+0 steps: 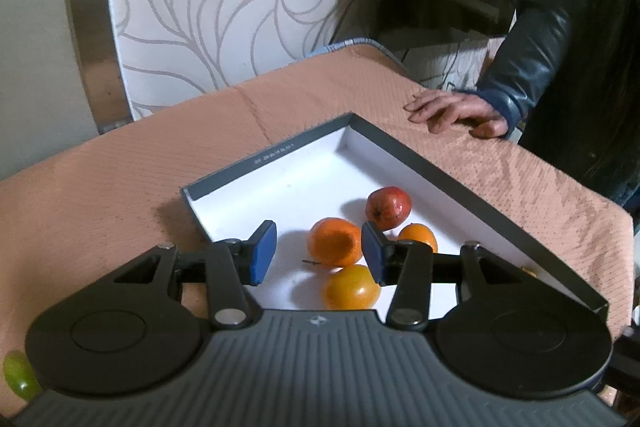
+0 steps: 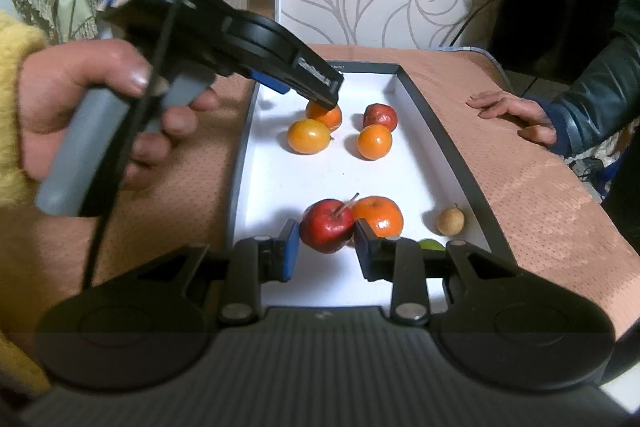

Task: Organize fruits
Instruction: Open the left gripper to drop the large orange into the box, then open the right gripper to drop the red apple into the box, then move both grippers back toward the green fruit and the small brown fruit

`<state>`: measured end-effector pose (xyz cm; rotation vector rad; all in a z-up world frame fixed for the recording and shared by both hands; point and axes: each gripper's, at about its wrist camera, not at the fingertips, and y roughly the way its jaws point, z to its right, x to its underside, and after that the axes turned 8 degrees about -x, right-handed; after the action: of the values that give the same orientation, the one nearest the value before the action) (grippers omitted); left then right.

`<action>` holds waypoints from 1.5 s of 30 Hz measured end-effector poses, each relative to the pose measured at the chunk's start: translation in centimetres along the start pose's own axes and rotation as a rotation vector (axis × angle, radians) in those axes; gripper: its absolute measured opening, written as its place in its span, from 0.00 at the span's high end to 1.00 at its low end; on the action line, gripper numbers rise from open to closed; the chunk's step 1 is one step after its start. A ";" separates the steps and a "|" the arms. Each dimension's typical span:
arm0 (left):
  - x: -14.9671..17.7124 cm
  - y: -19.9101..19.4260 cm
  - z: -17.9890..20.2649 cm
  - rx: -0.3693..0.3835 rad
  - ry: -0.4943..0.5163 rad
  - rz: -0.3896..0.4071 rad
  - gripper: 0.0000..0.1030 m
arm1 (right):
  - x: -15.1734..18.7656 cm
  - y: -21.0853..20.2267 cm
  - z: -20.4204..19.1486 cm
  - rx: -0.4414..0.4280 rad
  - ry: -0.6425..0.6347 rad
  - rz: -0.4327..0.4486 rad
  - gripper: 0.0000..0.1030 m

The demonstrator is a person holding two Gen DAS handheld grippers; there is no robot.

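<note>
tray [image 2: 436,131]: white-floored, dark-rimmed, holds all my fruit | right gripper [image 2: 326,255]: fingers spread, empty; red apple [image 2: 326,231] just ahead between the pads, stem tilted up-right, tangerine [image 2: 378,215] touching it | left gripper [image 1: 318,253]: released over far orange [image 1: 334,241], possibly brushing it | nearer arm for apple: right

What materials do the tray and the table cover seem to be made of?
The tray looks like cardboard: thin dark matte walls, a flat white inside, small print on the rim. The table cover looks like woven fabric: a fine dotted texture, a crease, soft wrinkles near the edge.
</note>
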<state>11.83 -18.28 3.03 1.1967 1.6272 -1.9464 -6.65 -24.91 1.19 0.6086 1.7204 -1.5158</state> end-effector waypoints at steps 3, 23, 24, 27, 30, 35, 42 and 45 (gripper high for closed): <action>0.2 -1.1 -0.8 -0.008 -0.021 0.008 0.49 | -0.1 0.6 0.1 -0.006 -0.008 0.003 0.67; 4.2 -6.4 -7.2 -0.136 -0.109 0.009 0.49 | -2.0 2.5 -1.3 0.012 -0.023 0.109 0.60; 4.4 -6.6 -7.5 -0.142 -0.112 0.007 0.49 | -2.2 2.4 -1.6 0.007 -0.026 0.124 0.60; 5.1 -7.2 -8.8 -0.163 -0.127 0.003 0.49 | -2.5 2.5 -2.6 -0.017 -0.032 0.135 0.60; 6.0 -7.7 -10.2 -0.182 -0.146 -0.009 0.49 | -2.6 2.8 -3.9 -0.043 -0.042 0.129 0.60; 6.9 -8.6 -12.6 -0.214 -0.168 -0.015 0.49 | -3.1 3.2 -6.1 -0.090 -0.063 0.131 0.60; 8.6 -9.1 -15.8 -0.249 -0.193 -0.033 0.49 | -3.6 4.9 -9.1 -0.170 -0.088 0.094 0.60; 9.4 -8.8 -16.8 -0.258 -0.192 -0.059 0.49 | -3.7 6.0 -10.3 -0.196 -0.100 0.067 0.60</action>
<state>6.50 2.18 1.56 0.8457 1.7615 -1.7572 -2.12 -13.24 0.59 0.4767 1.7288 -1.2907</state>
